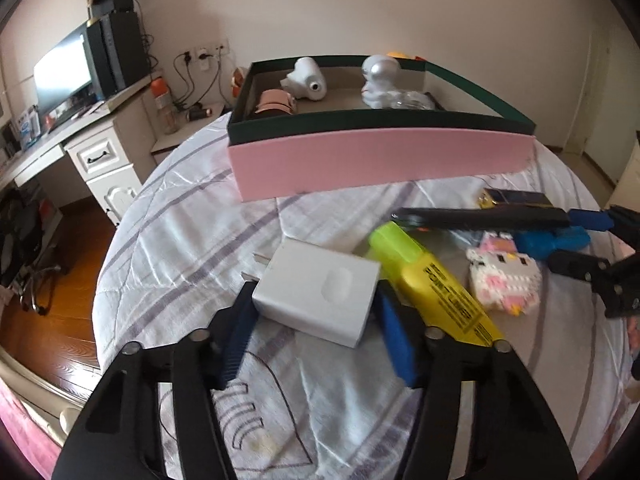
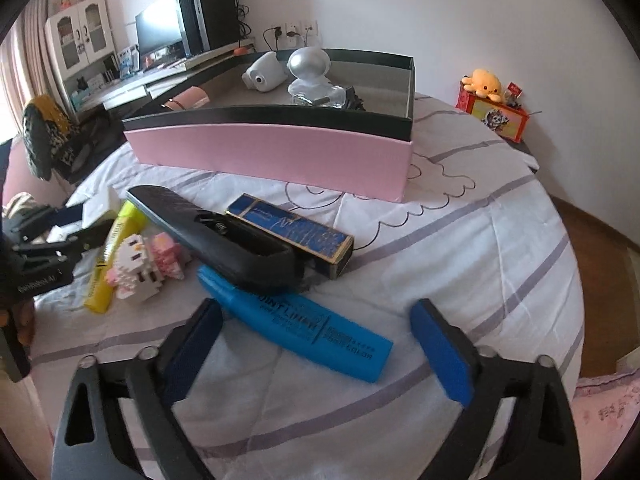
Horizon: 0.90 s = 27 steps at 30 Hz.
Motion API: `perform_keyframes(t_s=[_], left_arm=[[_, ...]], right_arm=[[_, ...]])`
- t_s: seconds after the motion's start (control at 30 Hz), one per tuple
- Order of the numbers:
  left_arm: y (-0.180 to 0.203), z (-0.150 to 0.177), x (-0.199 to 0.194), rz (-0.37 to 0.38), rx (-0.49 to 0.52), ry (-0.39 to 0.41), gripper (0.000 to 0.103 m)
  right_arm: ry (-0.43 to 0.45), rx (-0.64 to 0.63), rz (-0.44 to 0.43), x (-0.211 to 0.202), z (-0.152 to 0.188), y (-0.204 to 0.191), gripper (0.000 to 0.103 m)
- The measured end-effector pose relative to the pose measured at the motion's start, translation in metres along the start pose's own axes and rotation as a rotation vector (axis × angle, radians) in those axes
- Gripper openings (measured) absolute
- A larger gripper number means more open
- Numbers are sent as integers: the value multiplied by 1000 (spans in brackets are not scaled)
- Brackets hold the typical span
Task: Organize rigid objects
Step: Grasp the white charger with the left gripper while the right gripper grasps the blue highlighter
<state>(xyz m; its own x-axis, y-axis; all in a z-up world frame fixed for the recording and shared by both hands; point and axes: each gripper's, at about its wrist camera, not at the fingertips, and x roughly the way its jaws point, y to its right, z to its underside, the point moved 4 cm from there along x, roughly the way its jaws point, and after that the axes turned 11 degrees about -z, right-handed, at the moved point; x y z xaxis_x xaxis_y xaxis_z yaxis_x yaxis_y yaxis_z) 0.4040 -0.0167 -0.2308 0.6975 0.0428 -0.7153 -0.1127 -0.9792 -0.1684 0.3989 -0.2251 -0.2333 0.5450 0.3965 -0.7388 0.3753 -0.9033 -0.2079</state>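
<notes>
Left gripper (image 1: 316,320) grips the white charger (image 1: 320,292). Right gripper (image 2: 316,348), open, straddles the blue marker (image 2: 296,320), lying diagonally near-right to far-left.

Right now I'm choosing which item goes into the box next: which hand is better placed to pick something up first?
Left. The left gripper already has the white charger between its jaws, pads at its sides. The right gripper stands open, wide around the blue highlighter.

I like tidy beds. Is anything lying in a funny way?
Yes: the black stapler lies slanted across the blue highlighter and against the blue box, a small heap outside the pink box.
</notes>
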Motion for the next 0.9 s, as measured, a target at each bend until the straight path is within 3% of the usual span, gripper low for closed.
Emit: perform_keyframes(t_s=[0.13, 0.33, 0.57, 0.7, 0.9], left_arm=[[-3, 7, -7, 14, -8, -4, 55], [-13, 23, -19, 9, -30, -15, 54], [-32, 39, -31, -7, -76, -27, 58], [-37, 39, -34, 3, -92, -17, 71], [-32, 27, -24, 18, -121, -22, 80]], right_arm=[[2, 2, 6, -6, 6, -4, 62], [-5, 15, -23, -16, 17, -12, 42], [-37, -31, -95, -21, 33, -49, 41], [-9, -21, -59, -19, 30, -46, 41], [9, -40, -84, -2, 12, -41, 41]])
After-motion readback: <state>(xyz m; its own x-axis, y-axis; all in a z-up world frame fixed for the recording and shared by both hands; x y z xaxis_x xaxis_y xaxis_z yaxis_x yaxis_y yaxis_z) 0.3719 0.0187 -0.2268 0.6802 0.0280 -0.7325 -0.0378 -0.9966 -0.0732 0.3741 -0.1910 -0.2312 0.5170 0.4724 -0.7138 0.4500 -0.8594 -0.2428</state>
